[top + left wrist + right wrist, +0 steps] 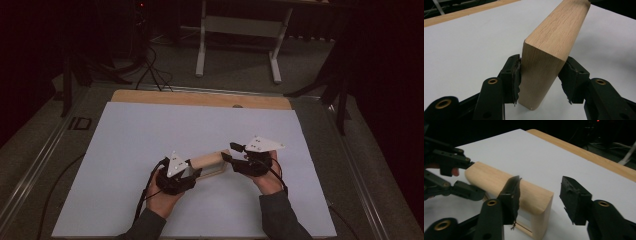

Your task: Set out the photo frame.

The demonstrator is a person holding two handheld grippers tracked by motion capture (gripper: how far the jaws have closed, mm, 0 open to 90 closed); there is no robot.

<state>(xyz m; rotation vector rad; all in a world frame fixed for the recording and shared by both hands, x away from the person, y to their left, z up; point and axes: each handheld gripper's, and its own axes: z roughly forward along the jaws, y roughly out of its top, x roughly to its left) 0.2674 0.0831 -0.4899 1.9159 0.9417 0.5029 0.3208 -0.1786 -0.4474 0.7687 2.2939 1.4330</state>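
Note:
A light wooden frame (210, 162) with rounded edges and a hollow middle lies across the white sheet between my two grippers. My left gripper (541, 80) is shut on one end of the wooden frame (549, 50), with both pads pressed on its sides. In the high view the left gripper (192, 172) sits at the frame's near-left end. My right gripper (542, 192) stands open at the other end of the frame (499, 180). Its left pad (514, 195) is beside the wood and its right pad is well clear. It reaches in from the right (231, 151).
The white sheet (150, 130) covers a wooden tabletop whose far edge (200, 98) shows bare. Beyond it stand the white legs of another table (202, 45), dark stands and floor cables (150, 70). Cables trail from both grippers toward me.

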